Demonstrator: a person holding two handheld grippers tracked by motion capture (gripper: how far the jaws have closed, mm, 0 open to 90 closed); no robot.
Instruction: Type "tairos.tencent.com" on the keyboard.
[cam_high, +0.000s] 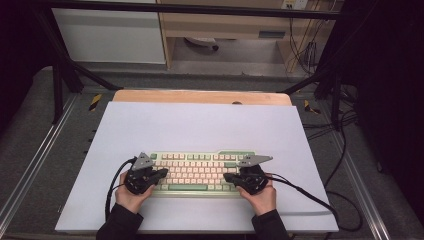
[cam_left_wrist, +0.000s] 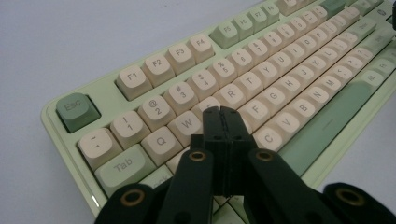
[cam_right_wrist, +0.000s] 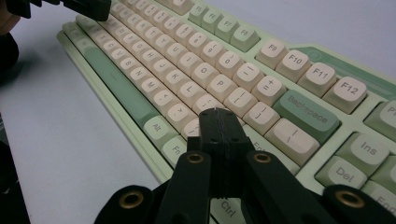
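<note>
Person's two dark-sleeved forearms enter at the near table edge, each hand carrying a gripper. Left gripper (cam_high: 161, 173), jaws pressed flat together with nothing between them, tips poised over the letter keys just right of the Tab row (cam_left_wrist: 120, 165); whether they touch a keycap cannot be told. Right gripper (cam_high: 229, 177), jaws likewise closed and empty, tips over the keys left of the Backspace key (cam_right_wrist: 306, 115), near the punctuation cluster. Both tools point inward toward each other across the keyboard (cam_high: 200, 173), which lies square on the near half of a pale lavender mat (cam_high: 200, 125). Ample bare mat remains beyond the keyboard's far edge and to either side; a narrower strip separates its front edge from the mat's near border. The wooden tabletop (cam_high: 200, 96) shows as a band past the mat's far edge. Keyboard: light green case, cream letter and number keycaps, darker green Esc (cam_left_wrist: 77, 111), spacebar (cam_high: 187, 187) and modifiers.
</note>
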